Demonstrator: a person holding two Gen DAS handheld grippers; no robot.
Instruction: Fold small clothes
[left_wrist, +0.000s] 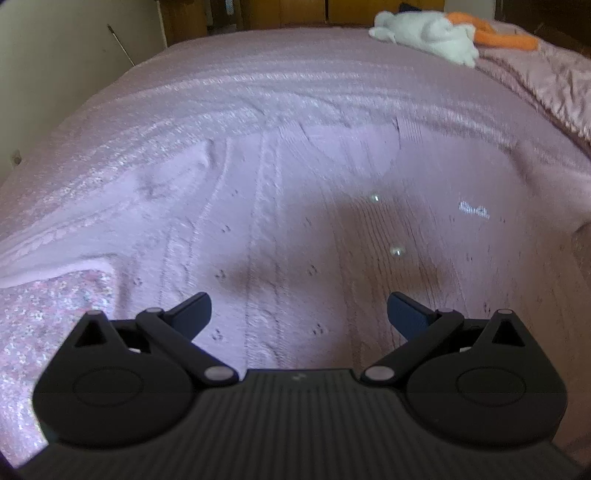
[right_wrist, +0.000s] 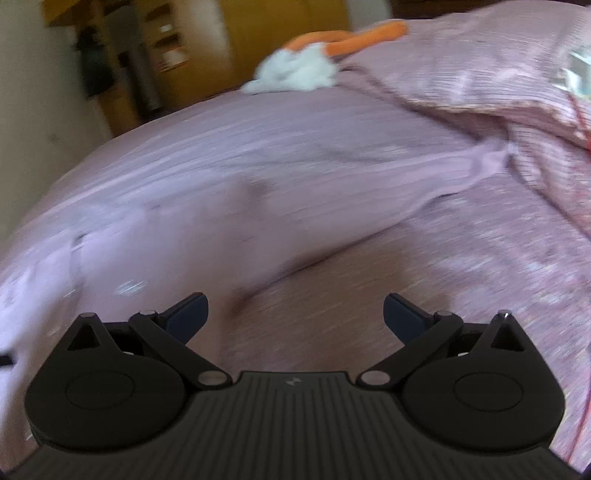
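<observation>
Spread flat across a pink bed, a pale lilac knitted garment (left_wrist: 314, 206) fills the middle of the left wrist view, its ribbing and cable-like lines running away from the camera, small eyelet marks scattered over it and two small shiny spots, perhaps buttons, near its right half. In the right wrist view the same lilac garment (right_wrist: 229, 229) lies at centre left, heavily blurred, with one long sleeve-like strip stretching up and right toward a rumpled pink quilt (right_wrist: 517, 92).

Directly over the knit, the left gripper (left_wrist: 298, 314) hangs with its two dark fingers (left_wrist: 192, 314) spread wide, nothing between them; its shadow darkens the fabric just ahead. The right gripper (right_wrist: 295, 314) is likewise spread wide and empty, its fingers (right_wrist: 402, 314) poised above the patterned bedspread (right_wrist: 480, 277) just beside the garment's lower edge. Whether either tool touches the cloth cannot be told.

Beneath the garment the bedspread (left_wrist: 74, 302), textured and speckled pink, shows at lower left in the left view and runs to the far edge of the bed. At the far end, well apart from the garment, lies a white soft toy (left_wrist: 424, 37) touching something orange (left_wrist: 502, 35); both appear again, blurred, in the right view as the white toy (right_wrist: 295, 72) and orange piece (right_wrist: 354, 37). Beyond the bed stand wooden furniture (right_wrist: 258, 44) and a pale wall (left_wrist: 55, 74).
</observation>
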